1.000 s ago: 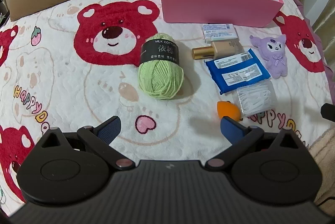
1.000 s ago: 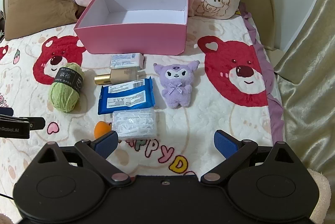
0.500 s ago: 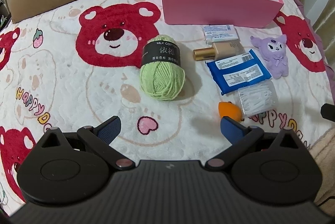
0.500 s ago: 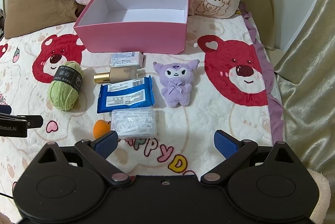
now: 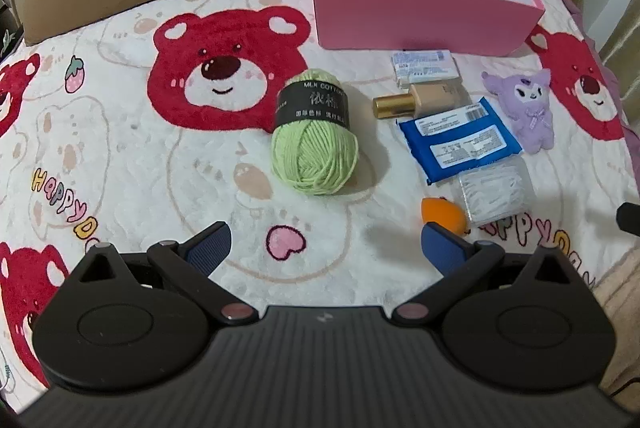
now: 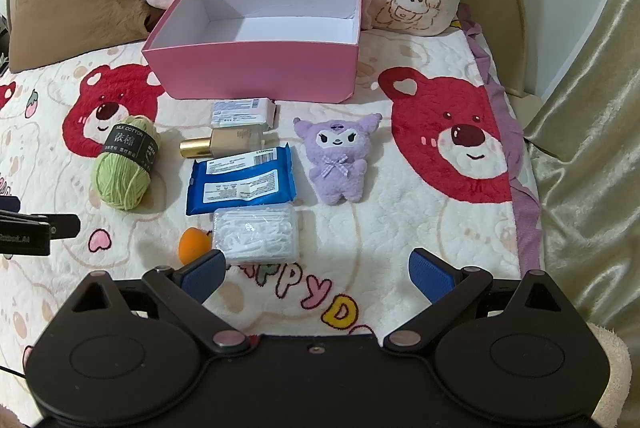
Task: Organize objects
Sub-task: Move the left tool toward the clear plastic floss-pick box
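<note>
Left gripper (image 5: pixel 325 245) has crept nearer the green yarn ball (image 5: pixel 314 148), both grippers' tongs spread and empty; yarn looks light, squashy — pinch across its banded middle.

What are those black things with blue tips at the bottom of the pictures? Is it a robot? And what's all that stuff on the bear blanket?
It's not a robot. A person holds a grabber tool in each hand, and each tool carries a camera looking out over its two blue fingers. One picture comes from the left gripper, the other from the right gripper. Both are open and hold nothing.

On the bear blanket lie green yarn, a small white packet, a gold-capped bottle, a blue pack, a clear box of white picks, an orange sponge and a purple plush toy. Behind them stands an empty pink box, probably where everything will go.
</note>
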Available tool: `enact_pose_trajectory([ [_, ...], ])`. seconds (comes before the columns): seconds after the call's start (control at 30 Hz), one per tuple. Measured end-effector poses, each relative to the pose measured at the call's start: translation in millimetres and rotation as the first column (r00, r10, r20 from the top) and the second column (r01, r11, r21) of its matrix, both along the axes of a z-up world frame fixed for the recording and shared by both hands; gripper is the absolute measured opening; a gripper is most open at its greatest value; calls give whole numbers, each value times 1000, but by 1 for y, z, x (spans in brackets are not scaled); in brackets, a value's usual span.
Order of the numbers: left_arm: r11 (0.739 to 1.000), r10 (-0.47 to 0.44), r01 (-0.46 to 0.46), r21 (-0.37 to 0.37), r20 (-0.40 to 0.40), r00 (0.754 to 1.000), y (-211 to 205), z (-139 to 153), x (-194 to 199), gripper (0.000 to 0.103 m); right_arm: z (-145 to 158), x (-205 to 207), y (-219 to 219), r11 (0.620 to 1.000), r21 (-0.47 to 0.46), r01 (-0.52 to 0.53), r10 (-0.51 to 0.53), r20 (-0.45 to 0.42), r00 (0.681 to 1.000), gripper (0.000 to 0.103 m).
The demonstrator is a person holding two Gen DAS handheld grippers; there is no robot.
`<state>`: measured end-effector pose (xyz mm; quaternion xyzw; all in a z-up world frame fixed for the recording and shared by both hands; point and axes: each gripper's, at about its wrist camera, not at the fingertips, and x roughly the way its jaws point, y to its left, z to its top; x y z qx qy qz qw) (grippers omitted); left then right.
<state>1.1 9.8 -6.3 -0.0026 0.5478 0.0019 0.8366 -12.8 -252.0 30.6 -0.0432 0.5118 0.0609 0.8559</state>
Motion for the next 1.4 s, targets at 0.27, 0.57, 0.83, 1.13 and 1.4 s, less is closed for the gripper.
enact_pose_trajectory([
  [0.27,1000,-7,7,4,-7,1000,-2,-5,0,103,0,-1,2,1000,-5,-1,1,-2,1000,100],
  [0.57,1000,-29,29,-12,7,1000,4,1,-2,103,0,-2,1,1000,0,-10,10,4,1000,100],
  [0.83,997,-51,50,-52,-15,999,9,3,-6,103,12,-6,-6,999,2,-42,42,31,999,100],
  [1.13,987,-74,83,-139,71,995,9,16,-8,103,18,-5,-12,987,113,-112,93,158,983,100],
  [1.4,978,-158,178,-106,174,972,-19,29,10,103,12,10,-22,957,117,-266,218,315,924,100],
])
